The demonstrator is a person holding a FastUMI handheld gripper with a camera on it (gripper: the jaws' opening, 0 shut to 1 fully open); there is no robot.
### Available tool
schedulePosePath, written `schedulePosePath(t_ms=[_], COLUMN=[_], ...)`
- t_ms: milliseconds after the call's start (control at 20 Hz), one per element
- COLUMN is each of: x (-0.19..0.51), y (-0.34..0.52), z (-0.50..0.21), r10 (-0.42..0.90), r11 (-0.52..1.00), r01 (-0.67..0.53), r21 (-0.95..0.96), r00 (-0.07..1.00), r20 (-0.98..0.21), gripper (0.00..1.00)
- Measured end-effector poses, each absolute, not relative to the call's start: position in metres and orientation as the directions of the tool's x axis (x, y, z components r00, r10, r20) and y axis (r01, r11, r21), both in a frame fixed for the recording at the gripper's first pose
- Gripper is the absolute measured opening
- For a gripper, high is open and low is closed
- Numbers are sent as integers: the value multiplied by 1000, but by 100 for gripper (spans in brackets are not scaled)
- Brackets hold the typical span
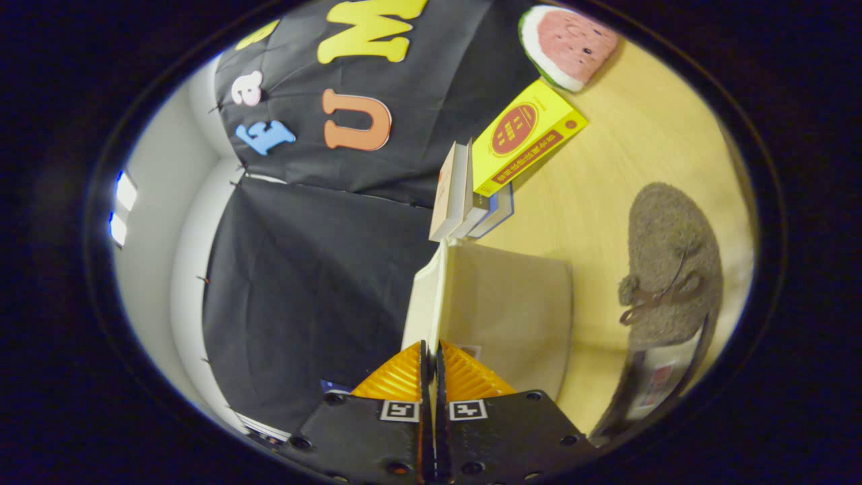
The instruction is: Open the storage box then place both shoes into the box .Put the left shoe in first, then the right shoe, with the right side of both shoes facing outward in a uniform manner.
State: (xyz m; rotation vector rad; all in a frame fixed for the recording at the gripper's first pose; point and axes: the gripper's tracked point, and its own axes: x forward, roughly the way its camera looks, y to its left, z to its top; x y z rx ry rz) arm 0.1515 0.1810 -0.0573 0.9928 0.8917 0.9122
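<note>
The view is rolled on its side, with the wooden table (606,202) standing up beyond the fingers. The cream storage box (512,310) sits just ahead of my gripper (432,353). Its pale lid (425,296) is edge-on to me and runs straight down between the fingertips. Both fingers are pressed together on that thin lid edge. A brown fuzzy shoe (670,269) with a small bow lies on the table beside the box, on the side away from the black cloth wall, its insole end nearest me.
Beyond the box stands a short row of books (465,195) with a yellow packet (525,138) leaning on them. A watermelon-slice plush (569,44) lies farther off on the table. The black cloth wall (316,269) hangs close behind the box.
</note>
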Motion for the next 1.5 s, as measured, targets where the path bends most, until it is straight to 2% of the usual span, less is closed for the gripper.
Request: schedulePosePath(t_ms=[100, 400, 750, 1050, 1200, 1300, 1450, 1500], x=[153, 133, 120, 129, 132, 133, 134, 135], y=[178, 203, 275, 356, 398, 421, 441, 442], z=[-53, 17, 85, 106, 100, 94, 79, 77], r10=[903, 905, 929, 947, 950, 951, 944, 941], r11=[330, 339, 300, 252, 264, 266, 293, 301], r01=[-255, -356, -441, -404, -401, -386, -370, -369], r21=[909, 871, 846, 879, 877, 883, 881, 879], r00=[367, 375, 335, 291, 264, 257, 255, 262], r20=[-225, -200, -155, -138, -165, -174, -207, -213], gripper=[2, 4, 5, 5, 12, 12, 31, 46])
